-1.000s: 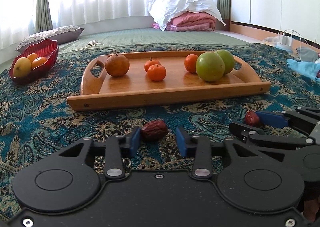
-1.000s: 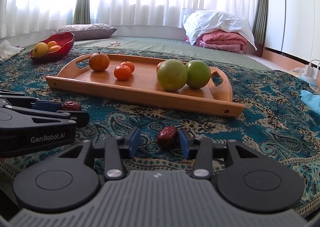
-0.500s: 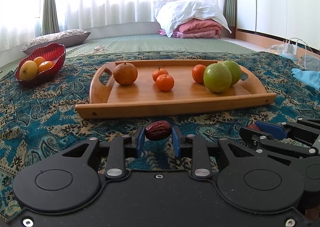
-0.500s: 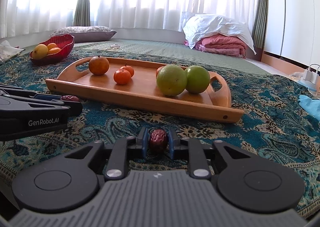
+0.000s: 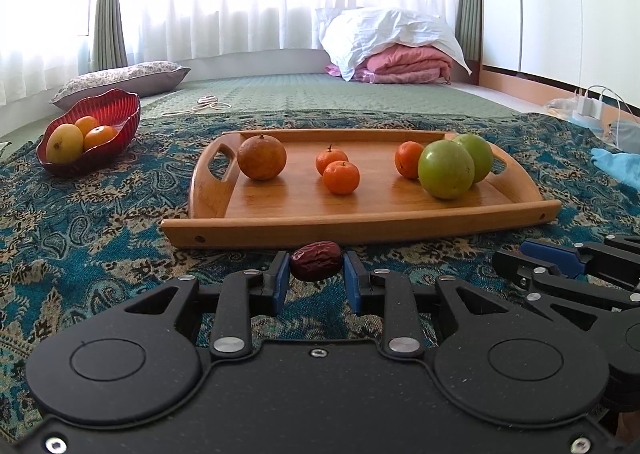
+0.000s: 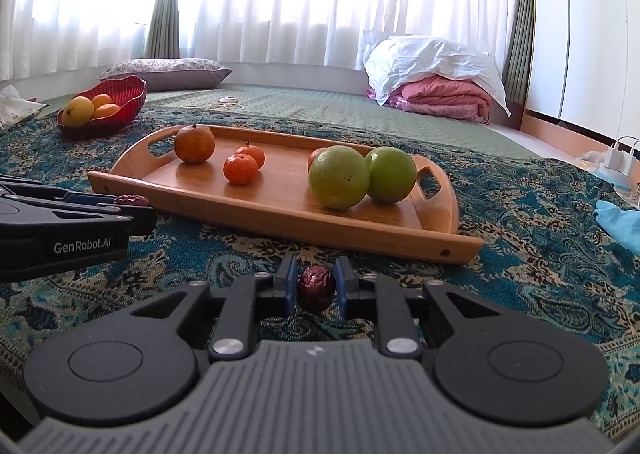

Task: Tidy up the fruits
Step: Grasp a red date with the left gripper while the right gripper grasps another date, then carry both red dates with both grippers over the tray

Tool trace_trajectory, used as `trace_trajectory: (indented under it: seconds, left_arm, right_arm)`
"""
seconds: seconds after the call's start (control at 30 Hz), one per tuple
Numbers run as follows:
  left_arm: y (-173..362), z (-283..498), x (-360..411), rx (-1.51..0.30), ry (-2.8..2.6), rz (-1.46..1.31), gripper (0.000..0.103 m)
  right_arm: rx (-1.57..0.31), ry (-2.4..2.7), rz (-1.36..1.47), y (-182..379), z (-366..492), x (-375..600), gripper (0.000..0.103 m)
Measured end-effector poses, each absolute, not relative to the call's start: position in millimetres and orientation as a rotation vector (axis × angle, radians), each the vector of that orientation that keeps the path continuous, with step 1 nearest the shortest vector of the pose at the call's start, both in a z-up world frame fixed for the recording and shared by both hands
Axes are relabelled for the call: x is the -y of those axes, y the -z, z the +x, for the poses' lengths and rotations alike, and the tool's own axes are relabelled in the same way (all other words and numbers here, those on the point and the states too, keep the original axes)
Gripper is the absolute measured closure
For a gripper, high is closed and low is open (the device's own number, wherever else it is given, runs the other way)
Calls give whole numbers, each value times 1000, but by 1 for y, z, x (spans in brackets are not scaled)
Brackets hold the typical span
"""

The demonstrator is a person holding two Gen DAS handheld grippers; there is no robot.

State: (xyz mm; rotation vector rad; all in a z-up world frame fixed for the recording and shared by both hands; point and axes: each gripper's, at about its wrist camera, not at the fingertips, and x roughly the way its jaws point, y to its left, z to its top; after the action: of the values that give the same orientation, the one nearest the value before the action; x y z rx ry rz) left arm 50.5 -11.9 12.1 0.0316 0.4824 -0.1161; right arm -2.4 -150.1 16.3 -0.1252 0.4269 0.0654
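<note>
Wooden tray (image 5: 360,223) sat on the blue patterned cloth (image 5: 92,209) in front of you. On it were one big orange (image 5: 262,157), three small oranges (image 5: 341,177) and two green fruits (image 5: 445,169). Your left gripper (image 5: 316,280) had its fingers pinching a dark red date (image 5: 316,266), just before the tray's near edge. Your right gripper (image 6: 316,286) had its fingers pinching another red date (image 6: 316,288), also near the tray. A red bowl (image 5: 116,113) with yellow and orange fruit stood well apart, far off to the left.
</note>
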Motion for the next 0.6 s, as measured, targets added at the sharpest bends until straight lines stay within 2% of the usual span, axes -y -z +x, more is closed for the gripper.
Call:
trace_trajectory:
  seconds: [0.6]
  left_arm:
    - [-35, 85, -5, -449, 74, 2, 76]
  right_arm:
    - [-344, -14, -93, -48, 34, 166, 79]
